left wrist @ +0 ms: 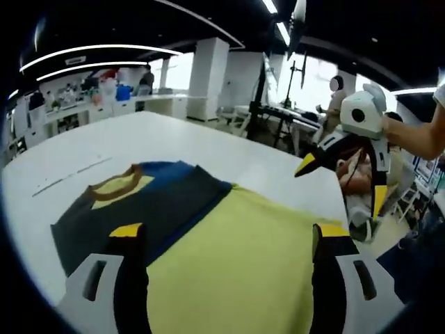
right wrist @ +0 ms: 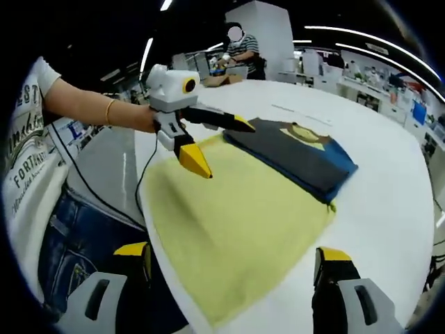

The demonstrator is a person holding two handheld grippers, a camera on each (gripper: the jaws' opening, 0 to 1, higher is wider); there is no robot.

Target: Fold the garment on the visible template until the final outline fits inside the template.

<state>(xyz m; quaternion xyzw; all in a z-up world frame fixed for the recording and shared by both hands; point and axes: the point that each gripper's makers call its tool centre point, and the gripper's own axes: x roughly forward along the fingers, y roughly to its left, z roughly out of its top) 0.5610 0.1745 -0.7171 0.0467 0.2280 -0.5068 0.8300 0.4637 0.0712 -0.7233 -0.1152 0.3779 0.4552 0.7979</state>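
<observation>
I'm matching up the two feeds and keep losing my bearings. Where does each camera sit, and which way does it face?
Left gripper view: rides the left tool, looking along its jaws over the garment on the white table; the right tool and the person's hand enter from the right.
Right gripper view: rides the right tool, facing the same garment; the left tool, arm and shirt enter from the left.
Shared: garment, table, each other's tool.
</observation>
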